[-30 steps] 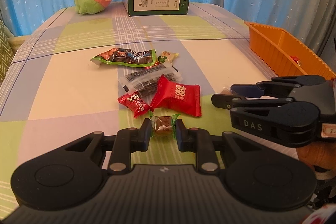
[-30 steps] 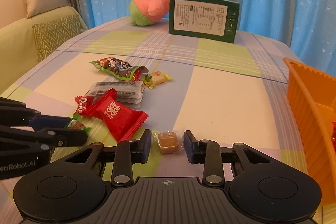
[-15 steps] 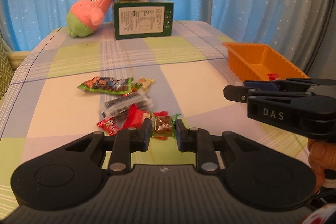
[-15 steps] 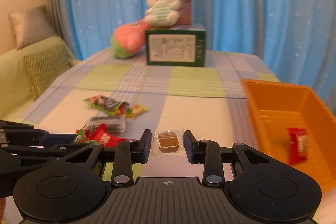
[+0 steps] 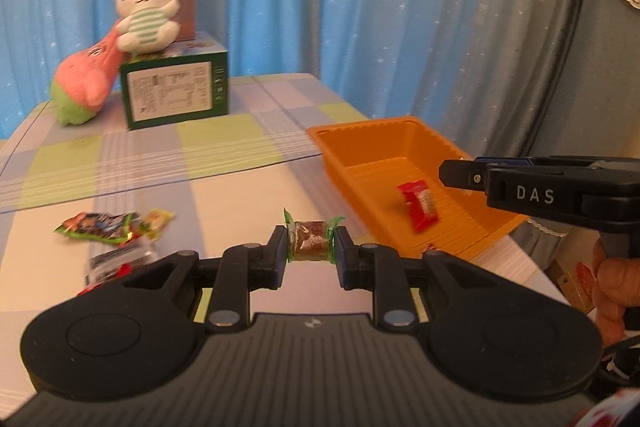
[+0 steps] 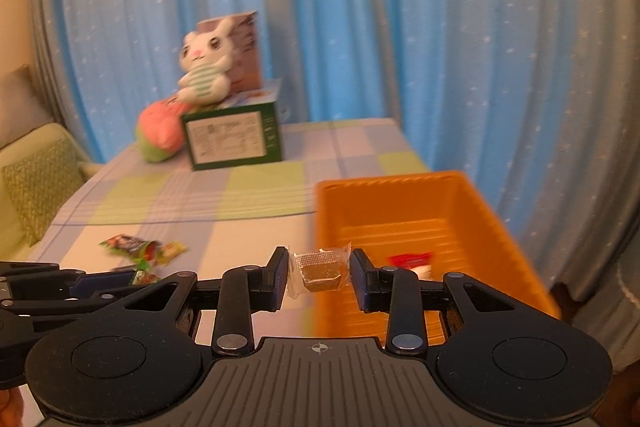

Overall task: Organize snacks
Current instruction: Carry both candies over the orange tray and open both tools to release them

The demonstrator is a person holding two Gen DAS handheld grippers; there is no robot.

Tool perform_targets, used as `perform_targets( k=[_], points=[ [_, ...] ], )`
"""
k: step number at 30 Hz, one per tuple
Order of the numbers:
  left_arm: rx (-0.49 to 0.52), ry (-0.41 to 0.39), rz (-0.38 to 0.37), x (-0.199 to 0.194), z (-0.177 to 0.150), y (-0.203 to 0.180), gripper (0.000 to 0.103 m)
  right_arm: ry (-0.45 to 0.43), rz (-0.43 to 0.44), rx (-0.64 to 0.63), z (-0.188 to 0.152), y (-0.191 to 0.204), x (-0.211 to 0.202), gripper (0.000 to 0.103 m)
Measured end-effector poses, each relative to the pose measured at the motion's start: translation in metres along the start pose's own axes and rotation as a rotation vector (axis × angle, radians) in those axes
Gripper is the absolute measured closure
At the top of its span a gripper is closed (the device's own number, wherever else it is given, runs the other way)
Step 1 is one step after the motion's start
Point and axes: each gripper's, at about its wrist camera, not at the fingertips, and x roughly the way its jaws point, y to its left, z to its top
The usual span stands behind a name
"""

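While the left gripper (image 5: 310, 251) pinches a green-ended candy (image 5: 311, 239) with a brownish middle, held above the table (image 5: 240, 187) short of the orange tray (image 5: 400, 143), its label is too blurry to read. A red packet (image 5: 419, 205) lies in the tray.

Over on the right wrist view, the right gripper (image 6: 319, 277) clamps a clear-wrapped brown cube (image 6: 322, 271) at the tray's near-left edge; the tray is motion-smeared.
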Motion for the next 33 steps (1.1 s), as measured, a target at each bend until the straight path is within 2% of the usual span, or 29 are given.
perform_targets(
  k=[13,26,29,31,33],
  points=[
    [0.011,0.037,-0.104,0.036,0.026,-0.059,0.081,0.047,-0.068,0.015,-0.001,-0.074,-0.011,0.069],
    [0.001,0.086,-0.145,0.084,0.034,-0.078,0.081,0.095,-0.091,0.082,-0.003,-0.118,0.014,0.069],
    [0.001,0.086,-0.156,0.093,0.036,-0.081,0.078,0.099,-0.097,0.09,-0.004,-0.122,0.016,0.069],
    [0.01,0.094,-0.149,0.099,0.037,-0.081,0.07,0.104,-0.098,0.097,-0.005,-0.124,0.018,0.069],
    [0.01,0.098,-0.146,0.1,0.037,-0.079,0.07,0.107,-0.096,0.102,-0.006,-0.126,0.019,0.069]
  ],
)
